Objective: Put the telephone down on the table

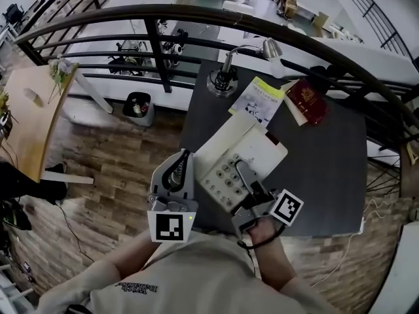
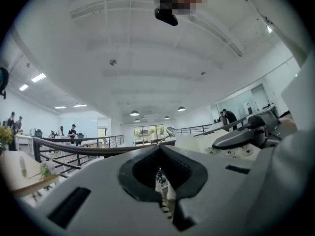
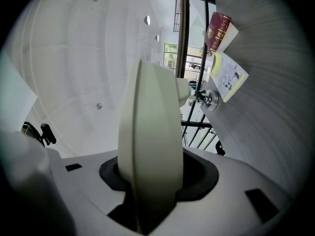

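The cream telephone (image 1: 236, 150) with its grey keypad is held level over the near left part of the dark table (image 1: 327, 169). My right gripper (image 1: 241, 169) is shut on its near edge, one jaw lying across the keypad. In the right gripper view the telephone (image 3: 150, 146) fills the space between the jaws, seen edge-on. My left gripper (image 1: 184, 156) hovers just left of the phone, beyond the table's left edge, its jaws together with nothing seen between them. The left gripper view shows its own tips (image 2: 160, 149) meeting and the telephone (image 2: 231, 151) off to the right.
At the table's far side are a desk lamp (image 1: 226, 77), a yellow-edged booklet (image 1: 258, 100) and a red book (image 1: 308, 100). A dark curved railing (image 1: 196, 12) runs behind the table. A waste bin (image 1: 137, 106) and a wooden table (image 1: 33, 116) stand to the left.
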{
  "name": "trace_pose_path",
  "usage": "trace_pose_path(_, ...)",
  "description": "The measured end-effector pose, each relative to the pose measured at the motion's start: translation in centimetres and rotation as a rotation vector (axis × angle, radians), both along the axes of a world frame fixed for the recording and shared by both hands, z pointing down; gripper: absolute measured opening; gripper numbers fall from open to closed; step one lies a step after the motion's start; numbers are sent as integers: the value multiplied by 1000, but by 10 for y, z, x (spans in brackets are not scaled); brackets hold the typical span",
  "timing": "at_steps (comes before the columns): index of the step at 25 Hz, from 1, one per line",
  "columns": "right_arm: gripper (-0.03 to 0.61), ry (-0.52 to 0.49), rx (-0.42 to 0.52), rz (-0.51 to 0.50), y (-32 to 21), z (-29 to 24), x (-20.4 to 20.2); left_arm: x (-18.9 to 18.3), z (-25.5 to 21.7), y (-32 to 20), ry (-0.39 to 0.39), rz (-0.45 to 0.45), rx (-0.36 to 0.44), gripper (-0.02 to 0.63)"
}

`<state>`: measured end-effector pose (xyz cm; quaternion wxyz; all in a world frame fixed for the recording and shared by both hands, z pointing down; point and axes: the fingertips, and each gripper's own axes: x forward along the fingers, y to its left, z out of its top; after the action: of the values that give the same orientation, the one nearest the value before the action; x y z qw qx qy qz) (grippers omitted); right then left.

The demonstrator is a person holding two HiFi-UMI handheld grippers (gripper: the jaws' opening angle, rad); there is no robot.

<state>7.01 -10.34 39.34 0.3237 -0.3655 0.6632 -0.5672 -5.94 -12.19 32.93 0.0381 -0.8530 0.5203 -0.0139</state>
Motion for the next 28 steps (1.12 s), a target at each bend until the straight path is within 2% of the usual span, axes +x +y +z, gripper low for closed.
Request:
trace_pose_path(5, 195, 0, -15, -25, -11, 3, -3, -2, 0, -12, 23, -16, -5, 3)
trace_pose_path(6, 195, 1, -15, -34, -12, 4, -3, 0, 0, -12, 3, -13, 2, 3)
trace_pose_path(9, 195, -5, -27, -62, -14, 7, -3, 6, 0, -12, -152, 11, 39, 3)
trace_pose_path(11, 196, -8, -38, -81, -12, 11, -2, 8, -1, -11, -193, 7, 46, 3)
trace_pose_path(15, 195, -6, -60, -119, -12, 22, -1, 12, 2, -11, -201, -8, 42, 3)
trace_pose_path(18, 195, -2, -76, -140, -12, 31, -3, 11, 10, -13, -185, -31, 3, 3)
trace_pose_path(22, 196, 8, -101, -155, -18, 45, -5, 6, 21, -22, -104, -78, -24, 3)
trace_pose_path(26, 195, 25, -124, -164, -34, 67, -5, 7, 45, -37, -225, -67, 11, 3)
trace_pose_path(28, 195, 43, -130, -166, -47, 79, -7, 8, 59, -44, -242, -59, 8, 3)
